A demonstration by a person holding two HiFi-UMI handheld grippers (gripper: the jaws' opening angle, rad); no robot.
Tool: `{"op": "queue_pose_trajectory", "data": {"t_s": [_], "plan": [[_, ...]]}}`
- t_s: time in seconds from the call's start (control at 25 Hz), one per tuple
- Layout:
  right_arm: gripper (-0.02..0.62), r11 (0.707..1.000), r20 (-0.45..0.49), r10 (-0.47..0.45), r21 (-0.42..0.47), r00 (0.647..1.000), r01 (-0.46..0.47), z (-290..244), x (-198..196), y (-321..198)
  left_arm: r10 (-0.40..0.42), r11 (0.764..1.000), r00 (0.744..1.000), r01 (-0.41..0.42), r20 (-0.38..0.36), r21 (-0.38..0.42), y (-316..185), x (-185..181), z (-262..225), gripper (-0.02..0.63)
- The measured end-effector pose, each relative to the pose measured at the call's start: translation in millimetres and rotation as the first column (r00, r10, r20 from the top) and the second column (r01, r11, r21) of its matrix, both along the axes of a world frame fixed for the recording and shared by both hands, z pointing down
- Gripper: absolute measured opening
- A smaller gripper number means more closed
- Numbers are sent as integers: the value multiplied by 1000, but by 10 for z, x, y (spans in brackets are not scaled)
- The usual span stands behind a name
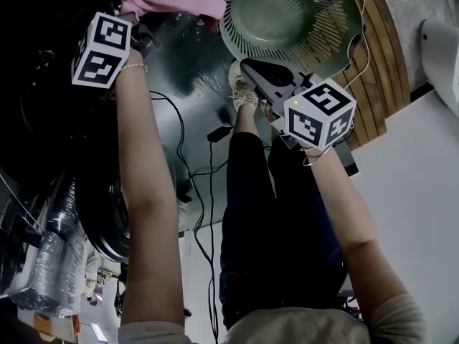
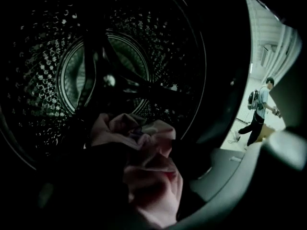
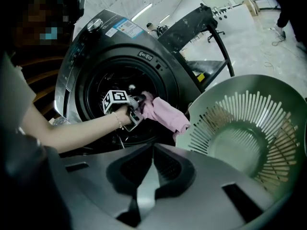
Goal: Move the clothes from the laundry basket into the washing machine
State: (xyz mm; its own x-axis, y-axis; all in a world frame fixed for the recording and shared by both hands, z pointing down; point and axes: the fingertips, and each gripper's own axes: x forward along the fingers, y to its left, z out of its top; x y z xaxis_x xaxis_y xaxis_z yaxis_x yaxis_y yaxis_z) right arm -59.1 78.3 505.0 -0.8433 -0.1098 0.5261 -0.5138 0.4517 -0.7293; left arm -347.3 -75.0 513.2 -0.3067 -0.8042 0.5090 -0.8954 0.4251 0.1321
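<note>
A pink garment [image 3: 165,113] hangs out of the dark drum mouth of the washing machine [image 3: 96,47] and over its rim. My left gripper [image 3: 138,105] is at that mouth, right by the garment. In the left gripper view the pink garment [image 2: 153,176] lies bunched between my spread jaws, and the right jaw stands clear of it. Behind it is the perforated drum [image 2: 48,71]. The green laundry basket [image 1: 337,20] looks empty. My right gripper [image 3: 144,195] is shut with nothing in it, just in front of the basket [image 3: 225,109].
Black cables [image 1: 209,192] trail over the floor beside my own legs [image 1: 272,213]. A wooden board [image 1: 380,63] lies beyond the basket. A black metal frame [image 3: 206,18] stands behind the machine. Far off, a person [image 2: 259,111] walks across the bright hall.
</note>
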Motion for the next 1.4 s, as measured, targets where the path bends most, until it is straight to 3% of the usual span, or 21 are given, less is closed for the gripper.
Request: {"op": "queue_pose_trajectory", "data": {"t_s": [0.16,0.32,0.52,0.6,0.68,0.8,0.88,0.96,1.08,1.16,1.28,1.4], "plan": [[18,1000,-1,11,-4,1000,-11,-18,8,-1,17,1000,997,-17,-72,-2,311,356,-35,304],[18,1000,1,12,-2,1000,-12,-13,2,-6,-38,996,984,23,-175,-87,668,744,275,324],[18,1000,0,21,-5,1000,-21,31,17,30,-108,985,922,50,-371,-163,865,1157,854,331],[18,1000,-4,18,-6,1000,-18,60,35,42,-110,988,895,49,-432,-149,743,1231,1037,344],[18,1000,-12,20,-7,1000,-20,84,68,39,-82,993,893,36,-443,-110,544,1195,1153,349],[18,1000,-15,17,-7,1000,-17,105,106,31,-91,988,926,36,-368,-152,399,1005,1243,346],[18,1000,-16,14,-4,1000,-14,121,115,10,-121,981,939,63,-323,-185,407,923,1245,308],[18,1000,-13,13,-7,1000,-13,120,115,-3,-114,980,951,60,-288,-189,456,883,1169,78],[18,1000,-8,5,-9,1000,-5,90,97,-8,-23,989,981,-7,-195,-151,459,820,842,66],[18,1000,1,0,-9,1000,0,68,74,-19,13,993,998,-21,-67,-113,404,662,532,65],[18,1000,9,-11,-11,1000,11,59,33,-5,-1,998,996,7,93,-70,245,303,186,66],[18,1000,8,-22,-15,1000,22,68,-3,13,33,995,988,-17,153,-101,20,72,124,67]]}}
